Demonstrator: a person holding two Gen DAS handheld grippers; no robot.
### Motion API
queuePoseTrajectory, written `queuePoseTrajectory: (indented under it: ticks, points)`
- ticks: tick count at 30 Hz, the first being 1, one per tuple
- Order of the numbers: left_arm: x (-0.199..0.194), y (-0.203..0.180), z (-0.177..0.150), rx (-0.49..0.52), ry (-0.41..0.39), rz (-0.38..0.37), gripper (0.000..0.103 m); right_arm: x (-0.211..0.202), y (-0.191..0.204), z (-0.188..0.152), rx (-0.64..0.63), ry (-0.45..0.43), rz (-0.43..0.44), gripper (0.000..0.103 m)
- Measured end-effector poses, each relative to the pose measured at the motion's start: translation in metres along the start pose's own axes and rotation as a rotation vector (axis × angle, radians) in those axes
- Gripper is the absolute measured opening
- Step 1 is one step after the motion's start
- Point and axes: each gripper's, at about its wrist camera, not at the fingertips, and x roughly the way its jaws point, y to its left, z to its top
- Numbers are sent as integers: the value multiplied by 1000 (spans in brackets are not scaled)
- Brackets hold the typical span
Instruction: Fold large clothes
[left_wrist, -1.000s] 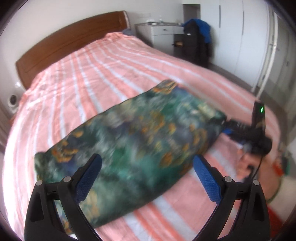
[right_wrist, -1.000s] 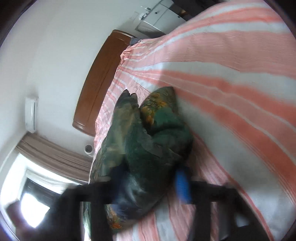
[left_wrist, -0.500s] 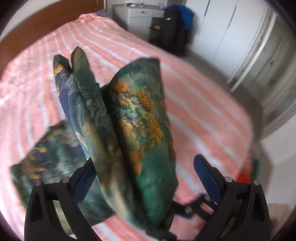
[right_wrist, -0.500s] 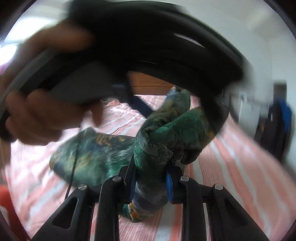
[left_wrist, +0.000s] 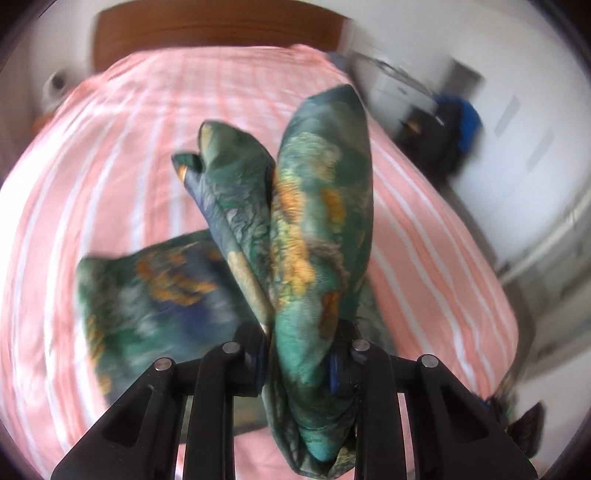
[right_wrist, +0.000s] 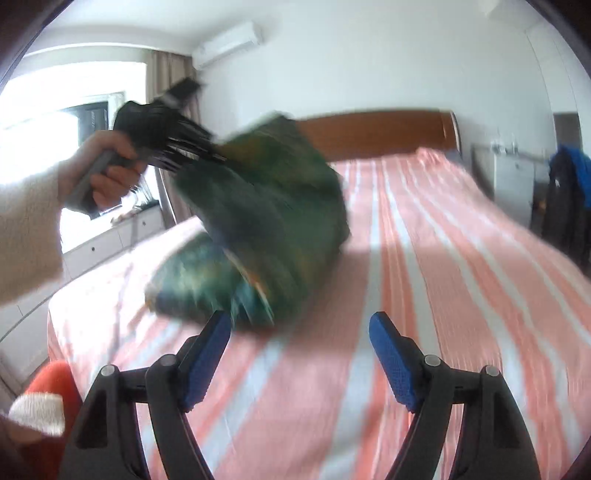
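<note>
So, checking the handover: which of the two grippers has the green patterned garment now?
The left gripper: fingers clamped on the green patterned garment. The right gripper stands open, empty.

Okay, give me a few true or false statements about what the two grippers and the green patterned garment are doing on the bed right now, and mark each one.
1. The left gripper is clamped on the green patterned garment. True.
2. The right gripper holds the garment too. False: its jaws stand open with nothing between them.
3. The whole garment is lifted clear of the striped bedspread. False: its lower part lies on the bedspread.
4. A wooden headboard stands at the far end of the bed. True.
5. The bedspread is plain blue. False: it is pink with white stripes.
</note>
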Motion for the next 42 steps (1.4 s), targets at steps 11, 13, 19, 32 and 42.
queuePoseTrajectory:
  ticks: [11, 13, 19, 32, 42]
  points:
    - [49, 163, -104, -424, -4, 44, 23, 31, -14, -51, 62, 156, -34, 77]
    - [60, 168, -111, -430, -14, 30, 24, 39, -7, -52, 58, 175, -35, 77]
    - [56, 186, -119, -490, -48, -26, 47, 41, -3, -56, 45, 200, -35, 77]
    - [-37, 151, -196, -378, -161, 145, 96, 31, -3, -56, 60, 159, -83, 86]
    - [6, 74, -255, -180, -89, 295, 97, 39, 4, -64, 43, 200, -100, 94]
